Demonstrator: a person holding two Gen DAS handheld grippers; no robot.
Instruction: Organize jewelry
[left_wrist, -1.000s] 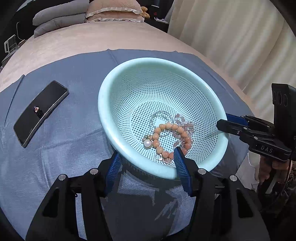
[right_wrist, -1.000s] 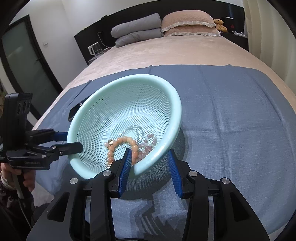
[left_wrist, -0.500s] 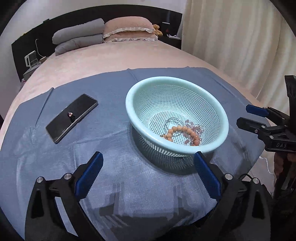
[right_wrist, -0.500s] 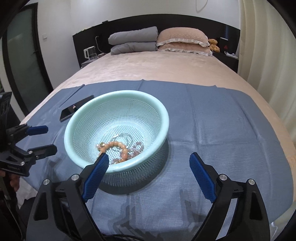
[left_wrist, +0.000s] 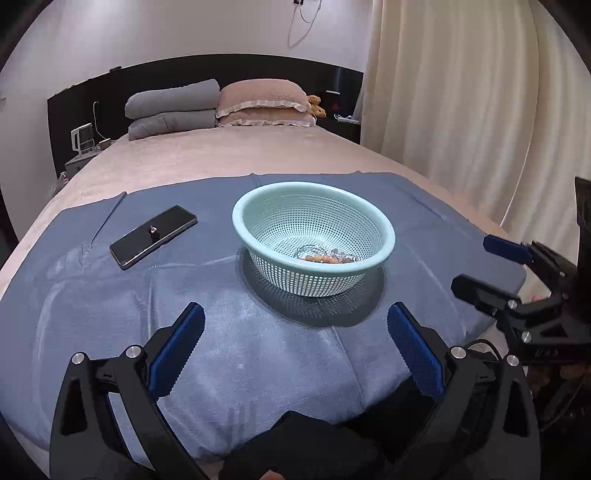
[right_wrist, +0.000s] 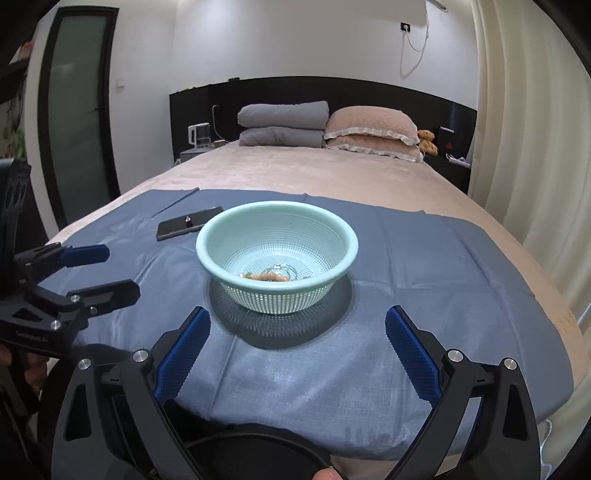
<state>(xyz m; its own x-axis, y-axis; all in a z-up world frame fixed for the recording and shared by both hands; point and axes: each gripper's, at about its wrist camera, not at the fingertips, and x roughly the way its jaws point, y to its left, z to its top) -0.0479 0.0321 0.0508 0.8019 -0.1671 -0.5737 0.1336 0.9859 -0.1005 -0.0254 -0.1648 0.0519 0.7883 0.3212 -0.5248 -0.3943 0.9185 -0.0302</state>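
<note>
So the mint basket (left_wrist: 314, 218) sits upright on the blue cloth (left_wrist: 92, 295), roughly in the middle of it, and the jewelry (left_wrist: 325, 257) is piled at the bottom inside: a peach bead bracelet plus some paler beads and a thin chain, mostly hidden behind the near rim.

Left gripper (left_wrist: 295, 347) is wide open with nothing between the jaws, hanging over bare cloth just short of the basket. Right gripper (right_wrist: 297, 350) has its jaws opening too, nothing between them, same deal on its side. Neither one touches the basket. Each shows up at the edge of the other's view, off to the side of the cloth.

Room-wise: lots of free cloth in front of and to the right of the basket. On the left there's a black phone (left_wrist: 153, 236) lying flat with a tiny ring-like thing (left_wrist: 152, 230) on its screen, near the basket but apart from it. The cloth's near edge drops off the bed (right_wrist: 314, 173) right under the grippers. Past the cloth it's bare bedspread, then 2 pillow stacks (right_wrist: 325, 125) at the headboard. Curtain (right_wrist: 532, 147) runs along the right side.
</note>
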